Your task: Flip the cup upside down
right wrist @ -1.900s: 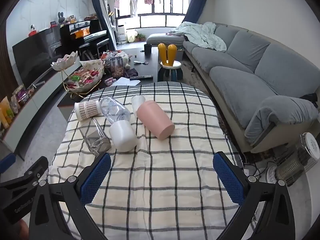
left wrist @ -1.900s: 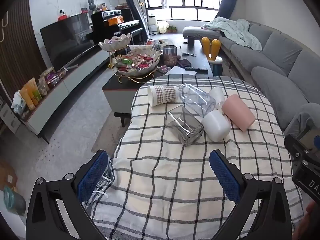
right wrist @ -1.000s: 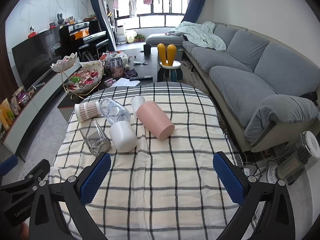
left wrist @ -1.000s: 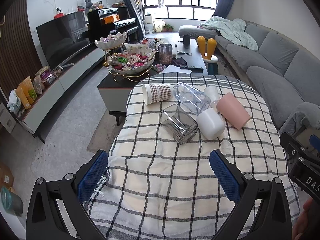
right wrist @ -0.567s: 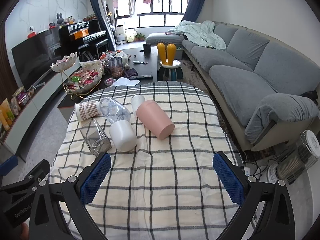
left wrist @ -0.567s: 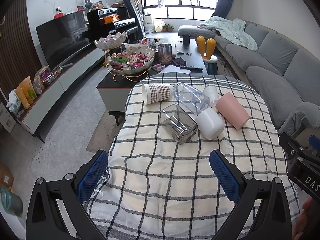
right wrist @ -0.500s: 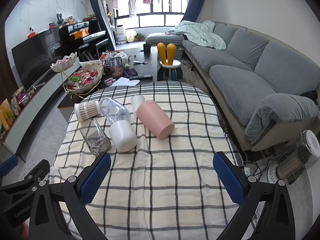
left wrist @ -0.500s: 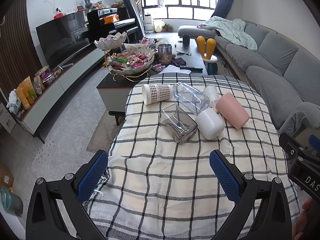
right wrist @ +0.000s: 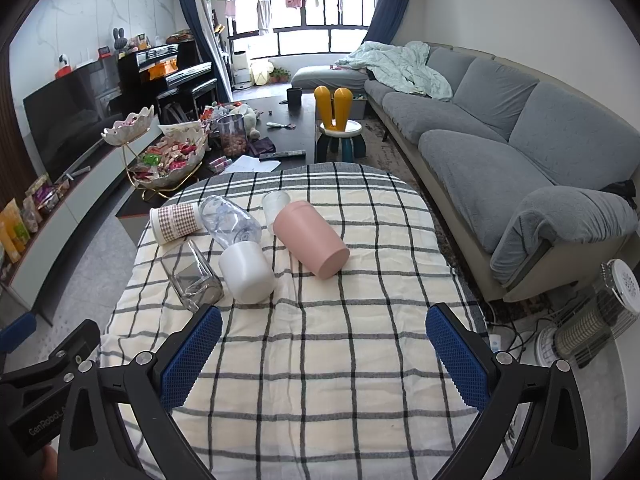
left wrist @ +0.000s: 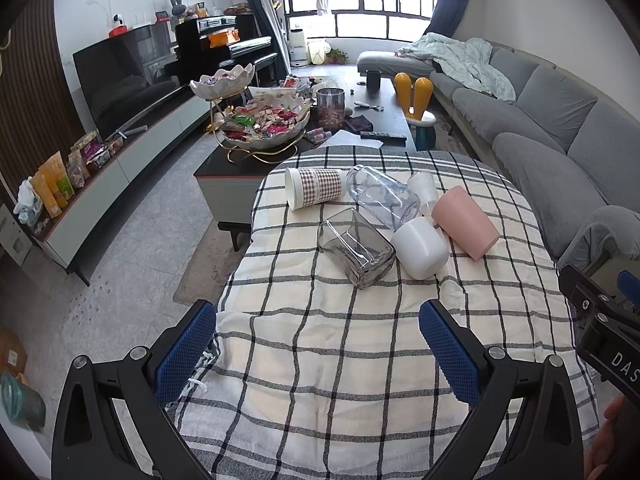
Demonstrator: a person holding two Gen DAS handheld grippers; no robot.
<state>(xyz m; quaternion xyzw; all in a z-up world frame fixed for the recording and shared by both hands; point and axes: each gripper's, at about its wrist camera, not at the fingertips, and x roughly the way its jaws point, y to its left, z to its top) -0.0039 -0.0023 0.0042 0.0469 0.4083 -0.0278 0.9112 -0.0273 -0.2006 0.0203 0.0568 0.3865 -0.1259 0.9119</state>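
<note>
The left gripper (left wrist: 318, 348) has drawn back slightly, so the cups (left wrist: 420, 246) sit higher in its view.

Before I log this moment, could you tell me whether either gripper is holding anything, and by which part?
Nothing is held: the left gripper and right gripper are both open above the checked cloth.

Daylight fills the room, coming from the wide window (left wrist: 360, 12) at the far end, whose panes are blown out to near white. The checked tablecloth (right wrist: 320, 352) is evenly lit, with only soft, short shadows under the cups. The television screen (left wrist: 120, 76) carries dull reflections. Both fisheye views bend straight lines strongly towards the edges and end in black vignetted corners. Focus is sharp throughout, without motion blur.
</note>
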